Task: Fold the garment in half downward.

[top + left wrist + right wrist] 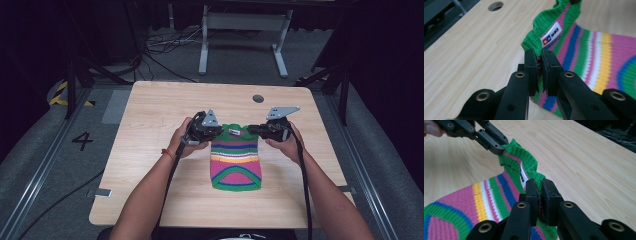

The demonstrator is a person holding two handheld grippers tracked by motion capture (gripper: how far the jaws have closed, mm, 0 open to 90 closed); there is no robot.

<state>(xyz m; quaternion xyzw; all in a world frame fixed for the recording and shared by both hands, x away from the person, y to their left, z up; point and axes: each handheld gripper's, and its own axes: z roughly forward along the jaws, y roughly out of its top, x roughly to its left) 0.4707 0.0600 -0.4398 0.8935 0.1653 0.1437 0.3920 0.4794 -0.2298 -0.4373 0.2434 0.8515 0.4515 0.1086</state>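
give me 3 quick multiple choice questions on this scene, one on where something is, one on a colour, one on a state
1. Where does the white label sit on the knit?
A. by the green cuff at the far end
B. on the rounded near end
C. on the bare table

2. What colour is the cuff?
A. yellow
B. green
C. blue

3. What are the two grippers doing?
A. both open above the table
B. only the left grips the knit
C. both shut on the cuff, one at each side

Answers:
1. A: the left gripper view shows the label just inside the green cuff, which is the end farthest from the person in the high view.
2. B: both gripper views show a green ribbed edge.
3. C: the left gripper and the right gripper each have fabric pinched between closed jaws.
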